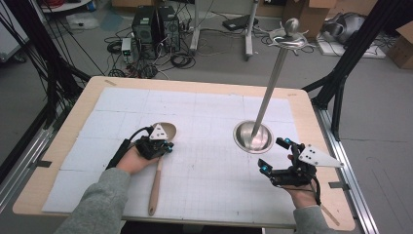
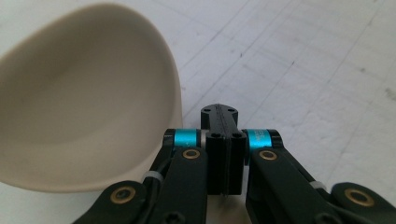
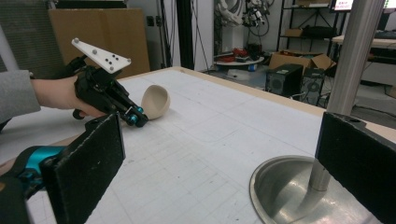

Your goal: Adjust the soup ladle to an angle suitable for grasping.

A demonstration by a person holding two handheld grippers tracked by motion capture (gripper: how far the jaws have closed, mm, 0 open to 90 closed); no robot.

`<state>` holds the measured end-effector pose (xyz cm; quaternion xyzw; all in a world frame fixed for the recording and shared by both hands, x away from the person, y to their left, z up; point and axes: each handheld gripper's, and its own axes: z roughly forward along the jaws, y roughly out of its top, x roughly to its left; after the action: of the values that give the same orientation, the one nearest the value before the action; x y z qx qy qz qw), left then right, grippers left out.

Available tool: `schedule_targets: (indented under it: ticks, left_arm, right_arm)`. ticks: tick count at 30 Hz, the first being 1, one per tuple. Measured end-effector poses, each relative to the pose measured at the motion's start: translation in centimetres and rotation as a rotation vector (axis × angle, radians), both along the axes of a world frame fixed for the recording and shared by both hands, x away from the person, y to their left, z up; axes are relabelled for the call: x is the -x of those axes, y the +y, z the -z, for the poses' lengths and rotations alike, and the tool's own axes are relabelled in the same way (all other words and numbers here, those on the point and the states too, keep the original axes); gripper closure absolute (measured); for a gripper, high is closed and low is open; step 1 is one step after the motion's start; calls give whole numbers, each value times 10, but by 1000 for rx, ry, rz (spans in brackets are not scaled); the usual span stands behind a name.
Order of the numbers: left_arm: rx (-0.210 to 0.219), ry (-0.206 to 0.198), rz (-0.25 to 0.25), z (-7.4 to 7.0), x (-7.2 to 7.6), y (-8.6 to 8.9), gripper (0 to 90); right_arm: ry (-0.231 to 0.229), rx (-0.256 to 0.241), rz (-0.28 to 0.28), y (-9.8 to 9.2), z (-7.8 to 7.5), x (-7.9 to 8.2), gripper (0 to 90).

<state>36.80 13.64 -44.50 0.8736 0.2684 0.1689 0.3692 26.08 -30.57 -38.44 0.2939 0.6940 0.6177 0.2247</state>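
Note:
A ladle lies on the white gridded mat (image 1: 209, 170), its beige bowl (image 1: 167, 129) far from me and its wooden handle (image 1: 156, 187) running toward the front edge. My left gripper (image 1: 166, 146) rests at the ladle's neck just behind the bowl (image 2: 88, 107). Its jaws (image 2: 219, 119) are shut, pads pressed flat together with nothing seen between them. My right gripper (image 1: 273, 155) hovers open at the front right of a metal stand's round base (image 1: 243, 139). In the right gripper view its wide-apart pads (image 3: 88, 168) frame the base (image 3: 275, 186) and the bowl (image 3: 156, 101).
The stand's tall pole (image 1: 272, 83) leans up to a knob with hooks (image 1: 291, 39) at the top. The wooden table edge (image 1: 336, 195) lies just right of my right hand. Computers and cables sit on the floor beyond the table.

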Motion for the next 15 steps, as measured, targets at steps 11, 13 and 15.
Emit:
schedule_targets:
  ticks: [11, 13, 15]
  left_arm:
    - [-51, -35, -21, 0, 3, 4, 900]
    - [-37, -30, -37, 0, 4, 6, 900]
    - [-29, -32, -45, 1, 4, 8, 900]
  right_arm:
    - [5, -6, 1, 0, 0, 0, 1]
    - [5, -3, -3, 0, 0, 0, 1]
    - [1, -2, -3, -1, 1, 1, 1]
